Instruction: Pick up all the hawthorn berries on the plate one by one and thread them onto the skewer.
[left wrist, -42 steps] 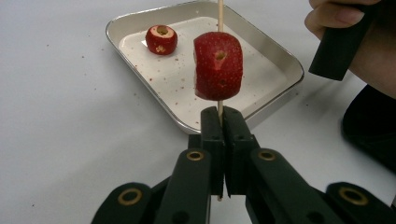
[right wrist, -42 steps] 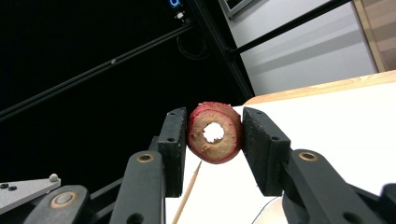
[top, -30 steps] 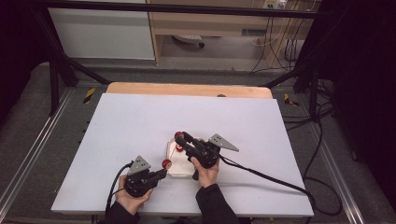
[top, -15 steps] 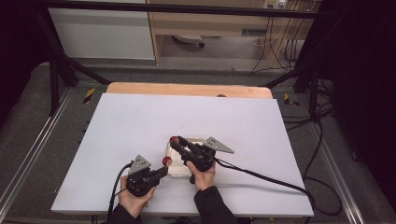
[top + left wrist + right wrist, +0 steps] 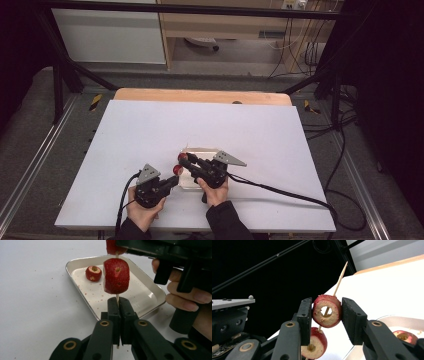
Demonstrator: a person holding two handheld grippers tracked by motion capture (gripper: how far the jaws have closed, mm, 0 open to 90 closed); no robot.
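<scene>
Deep red skin speckled with tiny pale dots is seen on the skewered fruit piece [image 5: 116,276]. A cream-coloured cut face ringed in red is shown by the cored fruit ring [image 5: 327,311]. The skewer [image 5: 340,278] is pale wood. The tray [image 5: 150,293] is silvery with a white floor flecked with red crumbs. The fingers [image 5: 353,320] are matt black, with brass-coloured rivets. The surface [image 5: 150,130] is plain white.

Tray [image 5: 75,263]: polished metal, glossy rim, pale base flecked with red crumbs. Skewer [image 5: 340,277]: thin bare wood, matt. Fruit pieces [image 5: 116,276]: dark red skin, finely pitted, slight sheen; cut faces [image 5: 327,312] pale and rough. Left tongs [image 5: 119,307] and right tongs [image 5: 325,315]: black matt plastic, brass-coloured pivot rings. Worktop [image 5: 150,130]: smooth matt white sheet over wood edge.
</scene>
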